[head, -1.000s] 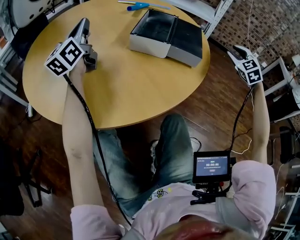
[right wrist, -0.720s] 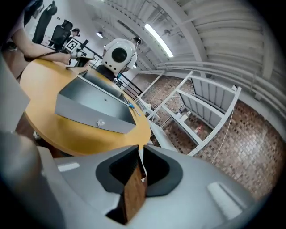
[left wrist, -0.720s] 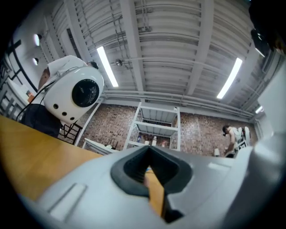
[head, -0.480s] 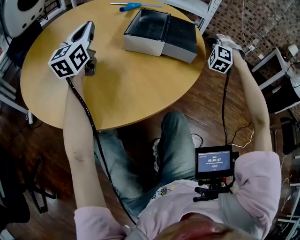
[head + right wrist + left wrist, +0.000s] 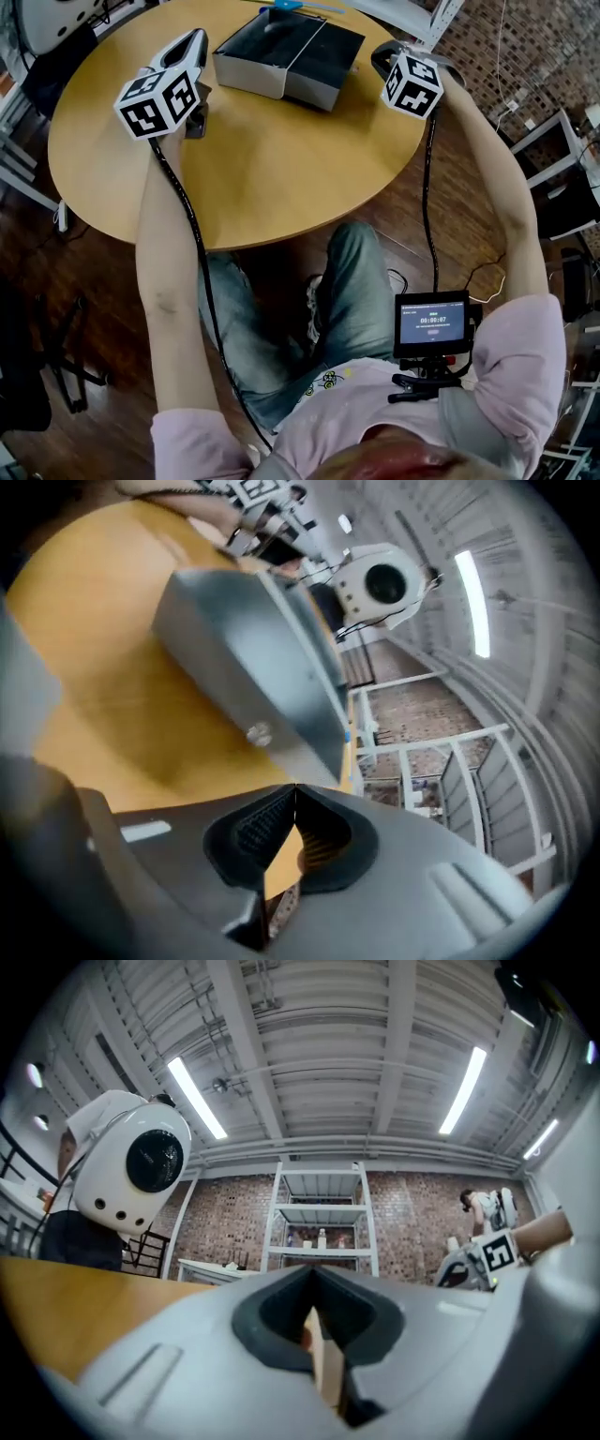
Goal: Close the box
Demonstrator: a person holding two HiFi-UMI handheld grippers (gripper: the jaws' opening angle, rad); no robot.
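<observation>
An open grey metal box [image 5: 286,52] lies at the far side of the round wooden table [image 5: 262,169], its two dark-lined halves spread side by side. My left gripper [image 5: 192,42] sits just left of the box's left end, jaws shut and empty; in the left gripper view its jaws [image 5: 312,1269] point up at the room. My right gripper [image 5: 380,58] hovers at the box's right end. In the right gripper view its jaws [image 5: 293,787] are shut with nothing between them, and the box's grey side wall [image 5: 253,658] is close ahead.
A blue pen [image 5: 286,4] lies behind the box at the table's far edge. A small monitor [image 5: 431,323] hangs on the person's chest. A white round device [image 5: 131,1171] and metal shelving [image 5: 319,1222] stand beyond the table.
The right gripper has swung in from beyond the table's right edge to the box's right end. The left gripper has moved forward and right, up to the box's left end.
</observation>
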